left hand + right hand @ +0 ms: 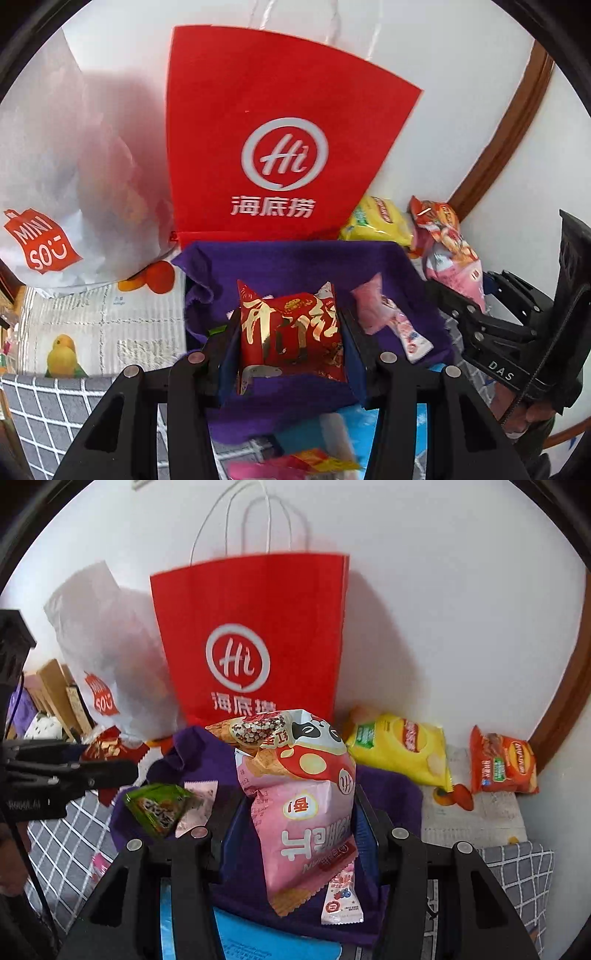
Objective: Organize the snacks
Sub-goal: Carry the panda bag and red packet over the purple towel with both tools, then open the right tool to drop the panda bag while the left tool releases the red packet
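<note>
A red packet (290, 328) with gold characters was clamped by the left gripper (290, 332) over the purple bin (295, 258), in which a pink sachet (391, 325) lay. A pink bag (303, 808) was clamped by the right gripper (295, 823) above the same bin, beside a green packet (159, 805). Behind stood a red bag (251, 635) marked "Hi" and a white bag (44, 243) marked "MINISO". Yellow chips (402, 749) and orange chips (502, 764), both marked Lay's, lay against the wall.
</note>
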The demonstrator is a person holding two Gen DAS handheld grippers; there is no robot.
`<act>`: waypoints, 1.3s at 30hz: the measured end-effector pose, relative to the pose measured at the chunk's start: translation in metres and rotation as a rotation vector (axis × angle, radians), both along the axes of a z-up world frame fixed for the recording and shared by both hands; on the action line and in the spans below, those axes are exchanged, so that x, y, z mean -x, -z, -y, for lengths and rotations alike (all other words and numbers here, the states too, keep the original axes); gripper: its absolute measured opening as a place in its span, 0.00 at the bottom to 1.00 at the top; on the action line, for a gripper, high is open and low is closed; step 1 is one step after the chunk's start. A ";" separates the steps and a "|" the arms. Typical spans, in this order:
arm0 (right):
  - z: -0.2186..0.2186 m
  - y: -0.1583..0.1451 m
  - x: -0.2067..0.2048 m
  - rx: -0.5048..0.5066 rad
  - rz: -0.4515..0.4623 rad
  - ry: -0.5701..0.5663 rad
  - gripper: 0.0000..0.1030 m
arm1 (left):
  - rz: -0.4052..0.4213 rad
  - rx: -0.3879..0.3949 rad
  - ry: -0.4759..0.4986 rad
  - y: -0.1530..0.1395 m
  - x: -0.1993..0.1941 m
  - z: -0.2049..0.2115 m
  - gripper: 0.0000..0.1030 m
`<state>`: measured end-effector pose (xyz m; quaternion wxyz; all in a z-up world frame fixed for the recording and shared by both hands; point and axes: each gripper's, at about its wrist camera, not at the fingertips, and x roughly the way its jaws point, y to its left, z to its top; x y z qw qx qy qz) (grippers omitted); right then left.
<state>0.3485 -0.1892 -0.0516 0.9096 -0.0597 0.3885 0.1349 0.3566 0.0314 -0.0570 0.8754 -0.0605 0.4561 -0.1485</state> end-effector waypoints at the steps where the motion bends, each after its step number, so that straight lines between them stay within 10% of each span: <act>1: 0.000 0.005 -0.001 0.013 -0.007 -0.005 0.51 | -0.006 0.000 -0.005 0.002 -0.002 -0.002 0.45; 39: -0.020 0.059 -0.014 0.108 -0.193 -0.105 0.51 | -0.109 -0.027 0.001 0.037 -0.018 -0.001 0.45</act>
